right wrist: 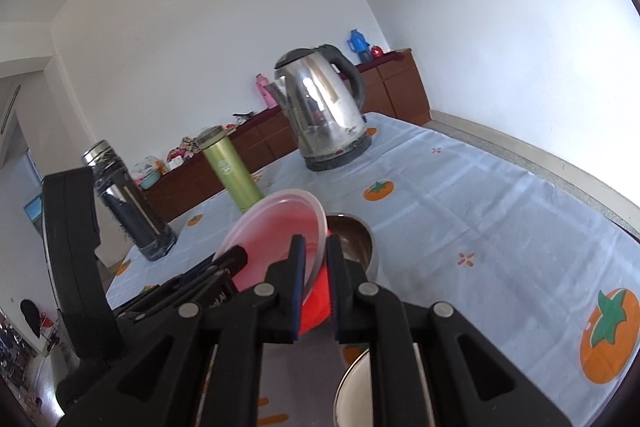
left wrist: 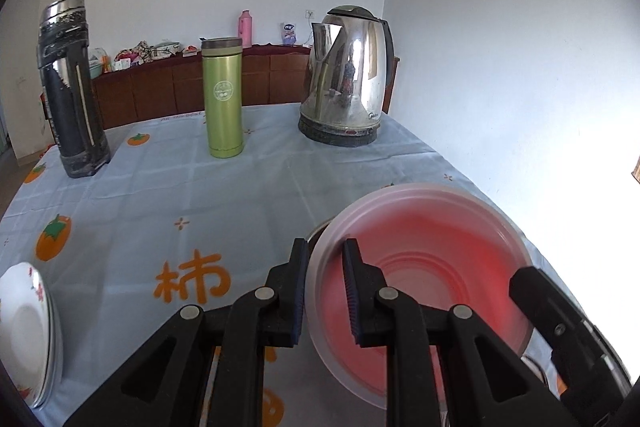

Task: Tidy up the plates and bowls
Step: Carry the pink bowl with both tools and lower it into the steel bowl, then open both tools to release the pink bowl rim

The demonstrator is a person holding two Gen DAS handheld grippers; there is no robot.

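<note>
A pink plastic bowl [left wrist: 424, 267] with a frosted rim is held tilted above the table. My left gripper [left wrist: 326, 291] is shut on its near-left rim, one finger inside and one outside. My right gripper [right wrist: 316, 279] is shut on the opposite rim of the same bowl [right wrist: 276, 231]; it shows as a black shape in the left wrist view [left wrist: 560, 323]. A steel bowl [right wrist: 354, 235] sits on the table just behind the pink one. Another steel bowl [right wrist: 352, 387] lies under my right gripper. Stacked white flowered plates [left wrist: 28, 331] sit at the left table edge.
A steel electric kettle [left wrist: 346, 75], a green thermos [left wrist: 223, 99] and a black-and-silver flask [left wrist: 70, 87] stand at the far side of the light blue persimmon-print tablecloth [left wrist: 160, 195]. A brown sideboard [left wrist: 180, 87] with clutter runs along the back wall.
</note>
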